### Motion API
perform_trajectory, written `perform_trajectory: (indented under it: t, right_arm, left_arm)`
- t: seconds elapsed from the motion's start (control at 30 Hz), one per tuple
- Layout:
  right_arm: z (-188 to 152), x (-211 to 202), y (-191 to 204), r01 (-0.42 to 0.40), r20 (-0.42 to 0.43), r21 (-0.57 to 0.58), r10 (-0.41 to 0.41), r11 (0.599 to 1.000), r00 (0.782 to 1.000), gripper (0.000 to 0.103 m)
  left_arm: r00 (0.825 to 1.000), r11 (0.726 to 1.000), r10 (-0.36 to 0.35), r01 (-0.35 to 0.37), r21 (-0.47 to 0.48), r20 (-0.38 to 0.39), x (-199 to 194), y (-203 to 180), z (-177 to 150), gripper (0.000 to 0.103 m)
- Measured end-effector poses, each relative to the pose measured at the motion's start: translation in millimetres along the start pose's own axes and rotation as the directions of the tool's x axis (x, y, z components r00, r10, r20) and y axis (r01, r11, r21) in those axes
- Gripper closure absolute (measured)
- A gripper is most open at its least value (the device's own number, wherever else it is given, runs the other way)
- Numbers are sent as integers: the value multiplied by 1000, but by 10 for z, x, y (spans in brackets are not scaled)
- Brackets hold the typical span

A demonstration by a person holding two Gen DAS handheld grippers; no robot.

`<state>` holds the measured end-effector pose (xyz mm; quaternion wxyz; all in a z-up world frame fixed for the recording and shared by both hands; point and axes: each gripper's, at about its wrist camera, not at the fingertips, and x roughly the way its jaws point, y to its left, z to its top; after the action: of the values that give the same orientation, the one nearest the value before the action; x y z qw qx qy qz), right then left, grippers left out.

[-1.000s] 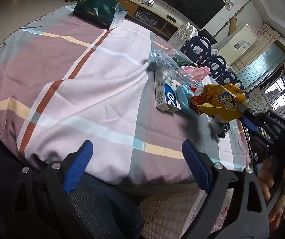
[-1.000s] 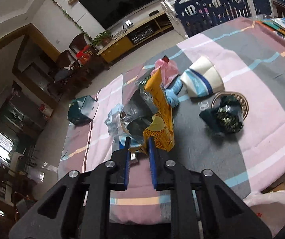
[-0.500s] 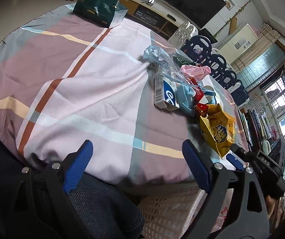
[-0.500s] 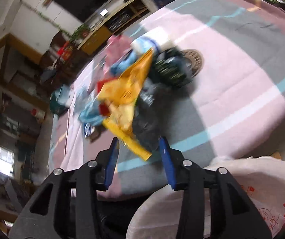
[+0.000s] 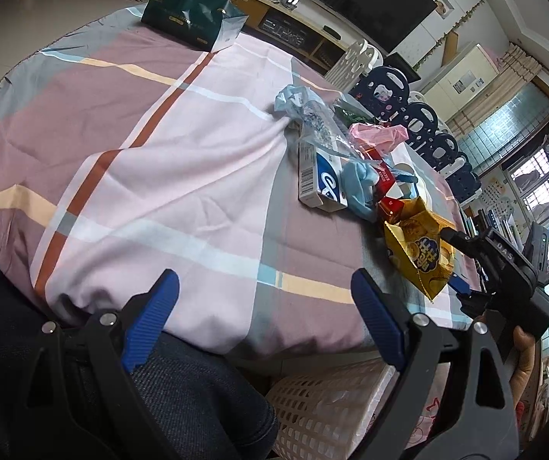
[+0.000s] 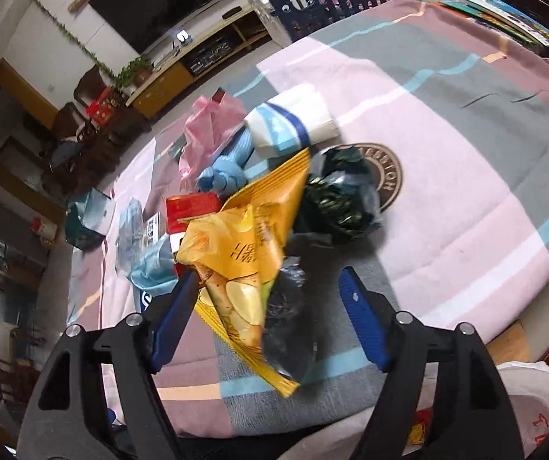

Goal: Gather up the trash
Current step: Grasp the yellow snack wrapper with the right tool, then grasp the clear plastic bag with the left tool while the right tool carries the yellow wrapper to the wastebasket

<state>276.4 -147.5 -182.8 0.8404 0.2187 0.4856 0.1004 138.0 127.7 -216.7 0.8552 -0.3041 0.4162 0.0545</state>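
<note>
We see the yellow snack bag [image 6: 249, 245] between the spread fingers of our right gripper [image 6: 270, 306], released since before, our left gripper [image 5: 262, 318] also spread wide over the tablecloth [image 5: 182, 176].

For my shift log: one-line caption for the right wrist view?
Open right gripper at the table edge, yellow snack bag between its fingers, trash pile behind.
</note>
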Motion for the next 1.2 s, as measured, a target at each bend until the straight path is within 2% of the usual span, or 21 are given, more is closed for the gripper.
perform_trajectory:
  t: [0.03, 0.07, 0.1, 0.2, 0.4, 0.47, 0.6, 0.7, 0.8, 0.87, 0.93, 1.0, 1.03, 1.07, 1.13, 1.2]
  right_arm:
    - [-13, 50, 41, -10, -6, -13, 10, 1000, 1000, 46]
    - [-29, 47, 74, -17, -15, -24, 17, 1000, 1000, 65]
    - [-45, 72, 114, -13, -30, -41, 12, 999, 999, 76]
    - [-101, -28, 128, -46, -7, -43, 45, 998, 999, 84]
    - [-235, -664, -25, -129, 79, -49, 132, 990, 988, 86]
    - [-296, -865, -90, -140, 102, -52, 145, 989, 984, 86]
    - [-484, -1142, -301, -163, 118, -16, 164, 987, 979, 86]
    - [-655, -1294, -441, -145, 119, -16, 146, 989, 982, 86]
    - [-821, -1367, -524, -83, 113, -48, 88, 995, 990, 86]
    - [-921, -1338, -566, -57, 84, -67, 63, 996, 994, 86]
    - [-1002, -1290, -589, -42, 62, -77, 47, 996, 997, 86]
    - [-1063, -1265, -603, -33, 49, -84, 37, 996, 998, 86]
    - [-1090, -1243, -605, -35, 40, -85, 39, 996, 998, 86]
    - [-1130, -1244, -621, -38, 34, -87, 41, 995, 999, 86]
    - [-1166, -1226, -619, -35, 28, -92, 38, 995, 999, 86]
    - [-1189, -1209, -598, -37, 21, -94, 39, 995, 999, 86]
  left_arm:
    - [1000, 1000, 1, -1, -1, 0, 1, 3, 1, 13]
    - [1000, 1000, 2, -2, -2, 0, 2, 5, 4, 13]
    - [1000, 1000, 3, -3, -1, 1, 1, 5, 3, 13]
    - [1000, 1000, 13, -13, 2, 2, 4, 2, 0, 13]
    - [999, 999, 39, -39, -10, -16, 29, 11, 34, 13]
    - [1000, 1000, 24, -24, -19, -7, 25, 6, 122, 13]
    - [999, 1000, 12, -11, -18, 34, 121, -115, 587, 18]
    - [1000, 1000, -24, 24, -7, 18, 336, -325, 1038, 18]
    - [999, 995, 16, -13, 96, -31, 703, -618, 1360, 13]
    - [994, 990, 67, -55, 132, -84, 1003, -748, 1487, 8]
    - [983, 988, 101, -81, 132, -150, 1292, -804, 1546, 8]
    - [977, 991, 98, -78, 113, -189, 1459, -791, 1538, 9]
    - [978, 992, 93, -74, 105, -189, 1494, -778, 1522, 17]
    - [979, 992, 92, -74, 103, -182, 1510, -759, 1503, 39]
    - [977, 990, 101, -79, 119, -188, 1515, -742, 1476, 56]
    - [984, 988, 92, -72, 134, -152, 1416, -710, 1465, 65]
